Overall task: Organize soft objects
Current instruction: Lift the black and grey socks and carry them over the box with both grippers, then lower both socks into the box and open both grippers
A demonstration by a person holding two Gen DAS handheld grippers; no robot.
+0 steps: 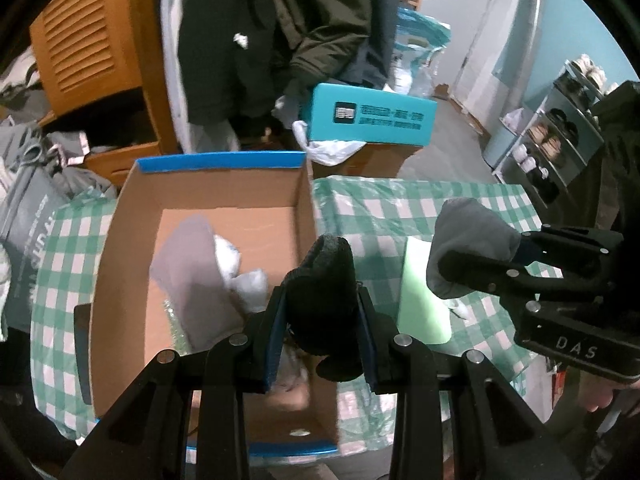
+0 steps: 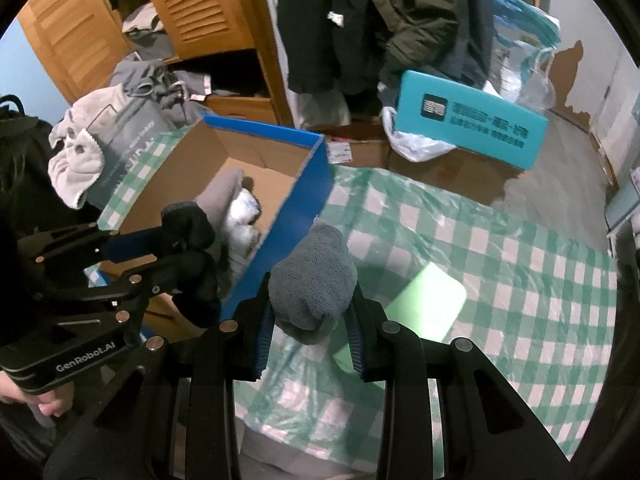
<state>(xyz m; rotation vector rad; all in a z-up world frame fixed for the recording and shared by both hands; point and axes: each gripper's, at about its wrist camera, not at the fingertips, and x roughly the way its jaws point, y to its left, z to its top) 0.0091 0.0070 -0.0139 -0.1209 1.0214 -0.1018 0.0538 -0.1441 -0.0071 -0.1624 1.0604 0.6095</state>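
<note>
Left fingers (image 1: pixel 280 320) pinch black sock (image 1: pixel 320 296); right fingers (image 2: pixel 264 332) pinch grey sock (image 2: pixel 312 284).

The bench (image 2: pixel 500 264) is covered by a green-and-white checked cloth (image 1: pixel 380 208) under a clear, wrinkled plastic film. An open cardboard box (image 1: pixel 224 188) with blue outer walls is set on its left part — grey and white soft things are seen lying inside. A pale green card (image 2: pixel 430 304) is laid flat on the cloth — right of the box, apart from it.
</note>
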